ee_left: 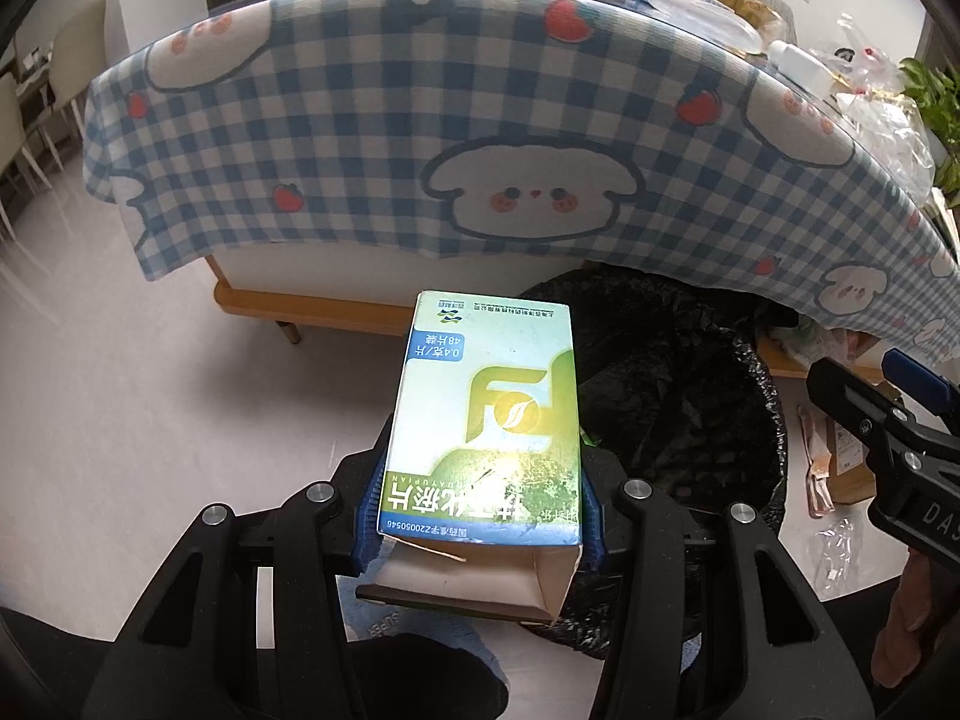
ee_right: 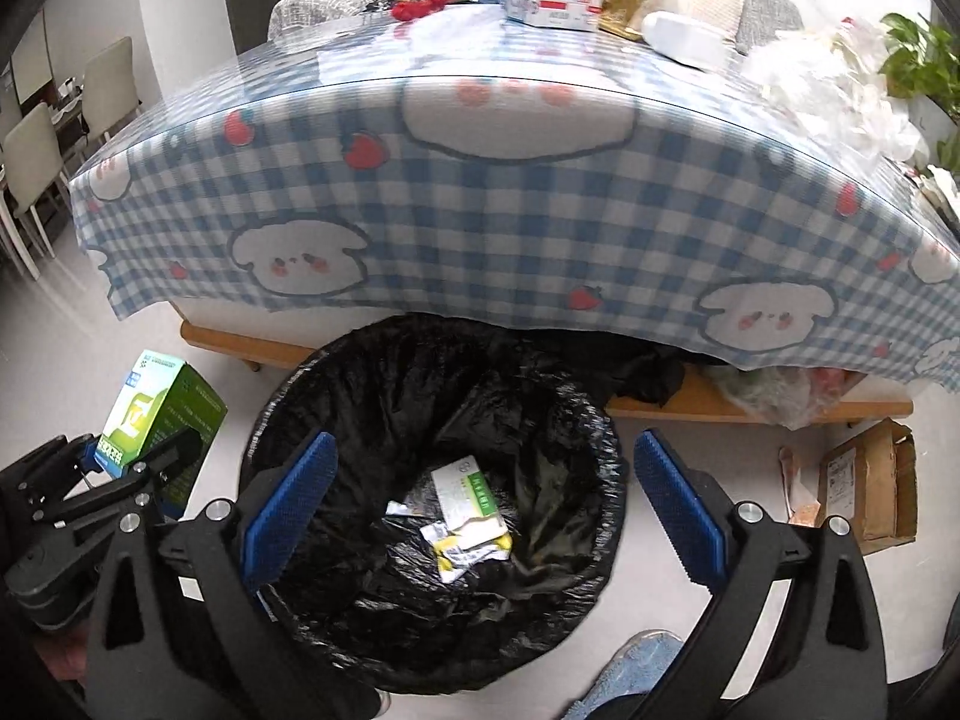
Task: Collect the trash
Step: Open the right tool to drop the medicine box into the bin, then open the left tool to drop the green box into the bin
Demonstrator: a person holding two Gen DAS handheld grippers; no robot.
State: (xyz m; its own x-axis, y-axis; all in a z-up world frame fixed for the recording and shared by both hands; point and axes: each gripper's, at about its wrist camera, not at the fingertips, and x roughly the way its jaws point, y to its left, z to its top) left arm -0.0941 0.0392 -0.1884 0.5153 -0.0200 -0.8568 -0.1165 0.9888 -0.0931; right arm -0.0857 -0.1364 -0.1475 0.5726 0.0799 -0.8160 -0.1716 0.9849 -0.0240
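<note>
My left gripper [ee_left: 480, 480] is shut on a green and white medicine box [ee_left: 486, 420] with an open flap, held just left of the bin; it also shows in the right wrist view [ee_right: 150, 414]. A bin lined with a black bag [ee_right: 432, 498] stands on the floor before the table; in the left wrist view it [ee_left: 678, 396] is behind and right of the box. Several paper and packet scraps [ee_right: 468, 516] lie at its bottom. My right gripper [ee_right: 480, 504] is open and empty, directly above the bin's mouth; its fingers [ee_left: 864, 414] show at the right of the left wrist view.
A low table with a blue checked cloth [ee_right: 510, 198] stands behind the bin, with boxes [ee_right: 552, 6], a white bottle [ee_right: 684, 36] and crumpled plastic [ee_right: 828, 90] on top. A cardboard box [ee_right: 870, 486] and wrappers lie on the floor at right. Chairs [ee_right: 36, 174] stand far left.
</note>
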